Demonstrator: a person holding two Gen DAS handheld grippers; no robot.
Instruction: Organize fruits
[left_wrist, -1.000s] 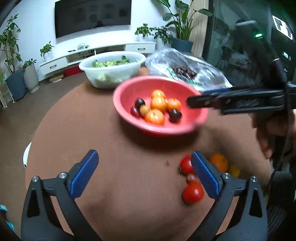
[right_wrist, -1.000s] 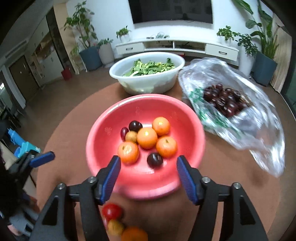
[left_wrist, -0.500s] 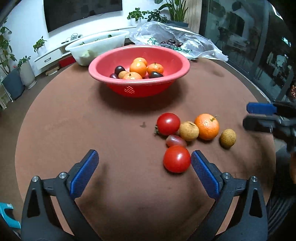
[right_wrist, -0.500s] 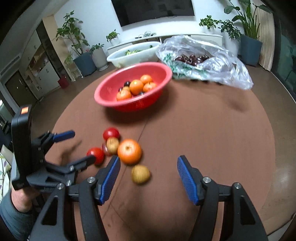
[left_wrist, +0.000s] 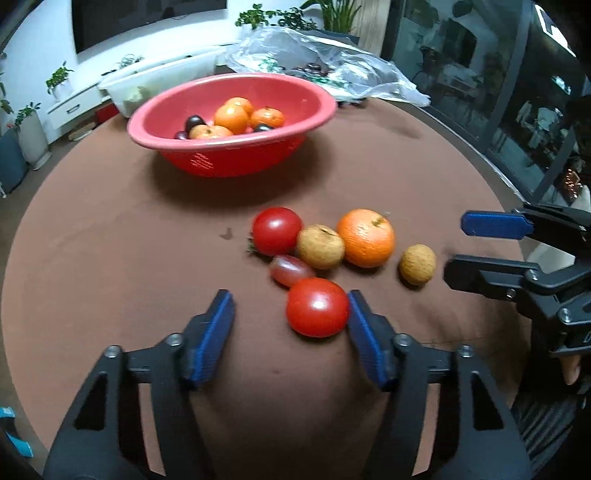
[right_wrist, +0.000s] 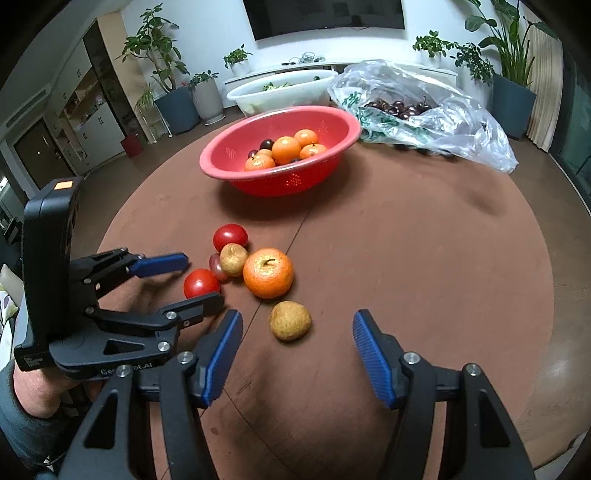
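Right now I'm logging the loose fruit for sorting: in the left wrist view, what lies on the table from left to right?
Far red tomato → grape-like fruit → near red tomato → tan fruit → orange → lone tan fruit.

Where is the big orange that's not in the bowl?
In the left wrist view the big orange sits on the brown table, right of centre, touching a tan fruit on its left, with a lone tan fruit apart on its right.
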